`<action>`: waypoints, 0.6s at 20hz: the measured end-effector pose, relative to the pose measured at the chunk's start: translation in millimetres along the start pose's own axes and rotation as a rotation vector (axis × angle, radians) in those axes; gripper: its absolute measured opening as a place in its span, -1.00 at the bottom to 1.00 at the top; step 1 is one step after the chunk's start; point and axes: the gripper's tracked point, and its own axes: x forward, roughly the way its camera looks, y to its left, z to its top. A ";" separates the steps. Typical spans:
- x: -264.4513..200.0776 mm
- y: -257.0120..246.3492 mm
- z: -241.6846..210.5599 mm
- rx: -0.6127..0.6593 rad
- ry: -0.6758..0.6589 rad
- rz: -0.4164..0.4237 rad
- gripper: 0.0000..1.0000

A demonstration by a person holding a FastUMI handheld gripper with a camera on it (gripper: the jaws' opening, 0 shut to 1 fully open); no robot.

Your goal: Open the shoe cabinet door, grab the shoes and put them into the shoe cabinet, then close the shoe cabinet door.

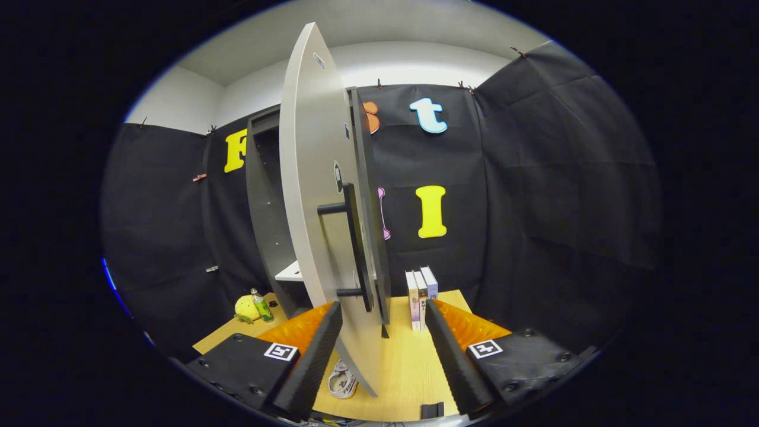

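Wide apart, the tool's [382, 350] fingers grip nothing; the door [311, 196] stands open edge-on between them, handle [356, 249] just ahead. One shoe [343, 381] lies on the bench [409, 373] below the door. Cabinet [267, 207] behind, books [420, 293] right.

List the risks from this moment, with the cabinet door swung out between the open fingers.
1. The open gripper straddles the cabinet door; pushing ahead could jam a finger on the door's lower edge, away from its bar handle.
2. A shoe lies under the door's bottom corner; swinging the door might scrape it.
3. The books stand just beyond the door and could topple.
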 end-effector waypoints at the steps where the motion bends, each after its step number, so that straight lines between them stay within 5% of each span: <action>1: -8.3 2.2 -8.8 0.011 0.013 0.003 0.74; 2: -13.6 5.4 -22.6 0.005 0.029 0.013 0.70; 4: -24.8 4.7 -53.2 -0.036 0.078 0.015 0.99; 12: -64.9 51.9 -141.4 0.009 0.216 0.082 0.97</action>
